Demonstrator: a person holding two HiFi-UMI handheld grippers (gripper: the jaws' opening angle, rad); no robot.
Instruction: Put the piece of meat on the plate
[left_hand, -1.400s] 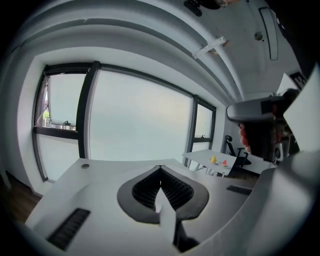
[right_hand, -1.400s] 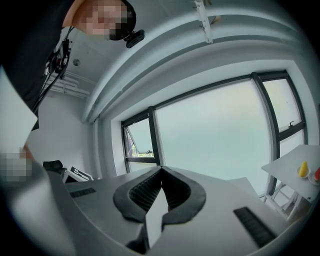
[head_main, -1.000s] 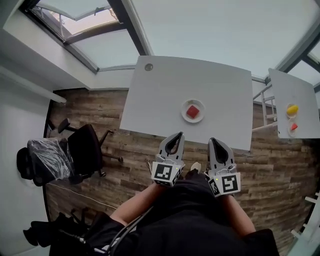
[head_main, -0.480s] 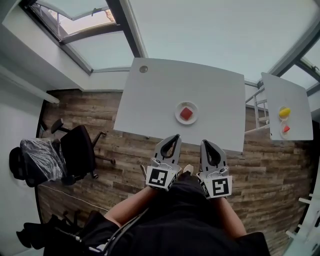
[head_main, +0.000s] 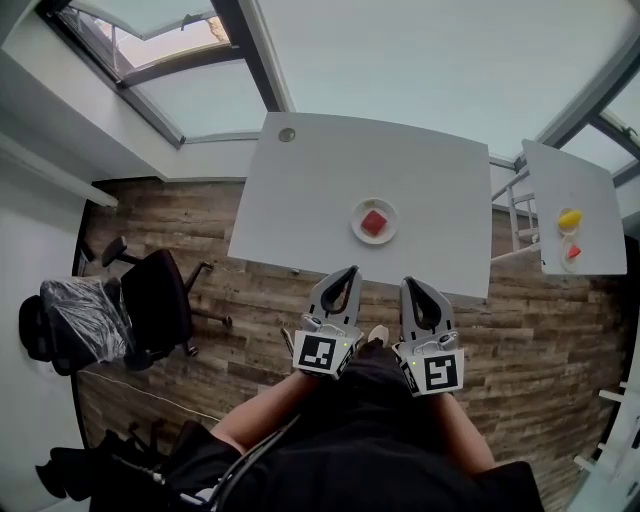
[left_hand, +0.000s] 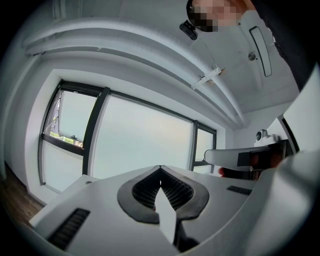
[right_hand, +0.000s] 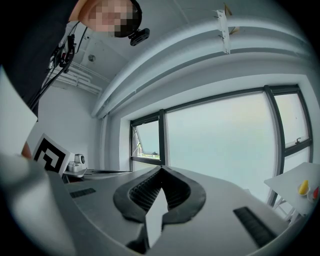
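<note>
A red piece of meat (head_main: 373, 223) lies on a small white plate (head_main: 356, 222) near the front edge of the white table (head_main: 300, 200). Both grippers hang side by side in front of the person's body, short of the table's front edge, with their tips towards it. My left gripper (head_main: 350, 270) is shut and holds nothing; in its own view the ribbed pads (left_hand: 172, 192) meet at the left gripper's tip (left_hand: 160, 167). My right gripper (head_main: 409, 283) is shut and empty too, its tip (right_hand: 161, 169) pointing at the windows. Neither gripper view shows the plate.
A second white table (head_main: 565, 180) at the right carries a yellow object (head_main: 569, 218) and a small red one (head_main: 573, 252). Two black office chairs (head_main: 160, 300) stand on the wooden floor at the left. Large windows run behind the tables.
The head view has shifted slightly, so the table and plate sit a little further left and up. Both grippers keep their pose and stay shut.
</note>
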